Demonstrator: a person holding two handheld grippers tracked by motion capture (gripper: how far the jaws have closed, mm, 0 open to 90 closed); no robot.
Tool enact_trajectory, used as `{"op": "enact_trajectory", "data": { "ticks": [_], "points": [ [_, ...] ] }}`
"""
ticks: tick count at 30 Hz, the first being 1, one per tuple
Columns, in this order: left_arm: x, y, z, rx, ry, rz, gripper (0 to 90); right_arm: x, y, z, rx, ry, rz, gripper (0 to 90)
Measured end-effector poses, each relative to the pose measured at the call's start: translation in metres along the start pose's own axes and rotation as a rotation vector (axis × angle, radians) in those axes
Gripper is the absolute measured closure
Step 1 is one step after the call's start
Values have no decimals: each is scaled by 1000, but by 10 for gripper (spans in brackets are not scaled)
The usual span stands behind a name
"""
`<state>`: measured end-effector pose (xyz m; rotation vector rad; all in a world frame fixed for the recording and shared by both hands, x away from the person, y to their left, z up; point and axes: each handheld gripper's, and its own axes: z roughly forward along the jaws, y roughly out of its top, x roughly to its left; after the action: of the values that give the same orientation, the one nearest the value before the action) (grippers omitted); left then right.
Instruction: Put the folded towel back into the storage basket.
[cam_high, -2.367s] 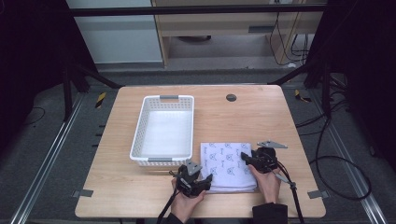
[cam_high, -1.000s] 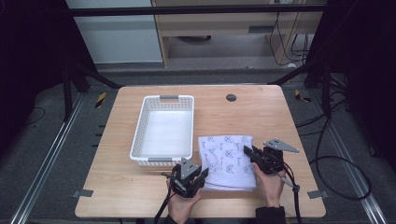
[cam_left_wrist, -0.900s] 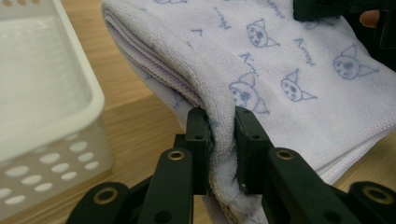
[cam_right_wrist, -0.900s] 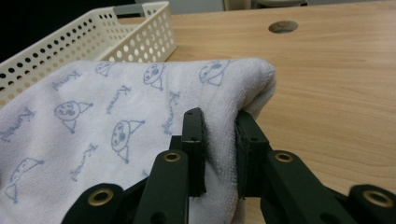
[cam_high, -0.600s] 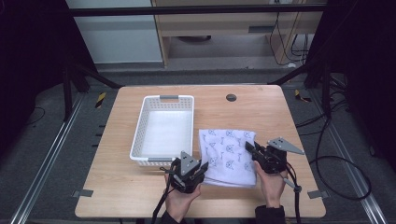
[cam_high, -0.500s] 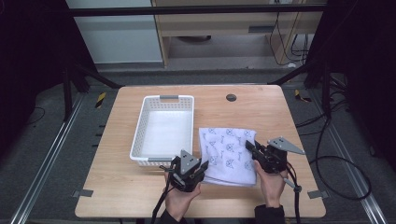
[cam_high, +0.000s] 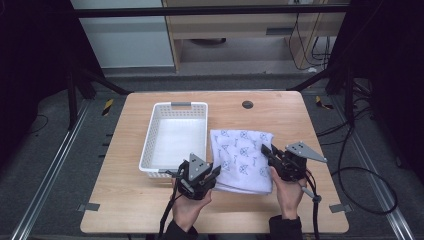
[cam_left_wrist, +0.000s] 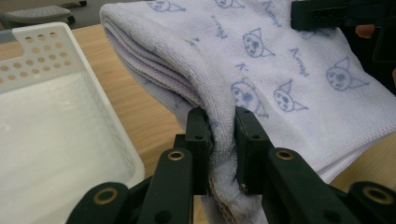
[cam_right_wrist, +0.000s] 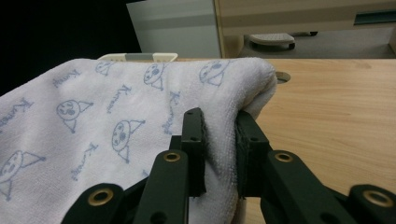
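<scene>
A folded white towel (cam_high: 242, 159) printed with small blue cat faces hangs between both grippers, raised off the wooden table (cam_high: 300, 120). My left gripper (cam_high: 214, 173) is shut on the towel's near left corner; in the left gripper view (cam_left_wrist: 223, 140) its jaws pinch the folded edge of the towel (cam_left_wrist: 261, 70). My right gripper (cam_high: 267, 152) is shut on the towel's right edge, and the right gripper view (cam_right_wrist: 219, 140) shows the towel (cam_right_wrist: 116, 121) bunched between its jaws. A white plastic basket (cam_high: 176, 140) stands left of the towel.
The basket (cam_left_wrist: 56, 140) is empty and lies close to my left gripper. A round cable hole (cam_high: 247, 104) sits in the table's far middle. Bare wood spreads to the right of the towel (cam_right_wrist: 336, 112). Metal frame rails run along both table sides.
Both grippers have risen with the towel held in them, so the towel now lifts off the table and bulges upward. The basket has stayed in place.
</scene>
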<state>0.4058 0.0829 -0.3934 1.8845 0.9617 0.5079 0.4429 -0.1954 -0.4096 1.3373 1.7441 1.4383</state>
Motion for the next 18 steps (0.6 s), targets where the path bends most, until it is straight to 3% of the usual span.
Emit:
{"op": "enact_trajectory", "data": {
  "ticks": [18],
  "points": [
    [18,21,-19,-18,3,19,767,19,24,3,-44,12,-26,766]
  ]
}}
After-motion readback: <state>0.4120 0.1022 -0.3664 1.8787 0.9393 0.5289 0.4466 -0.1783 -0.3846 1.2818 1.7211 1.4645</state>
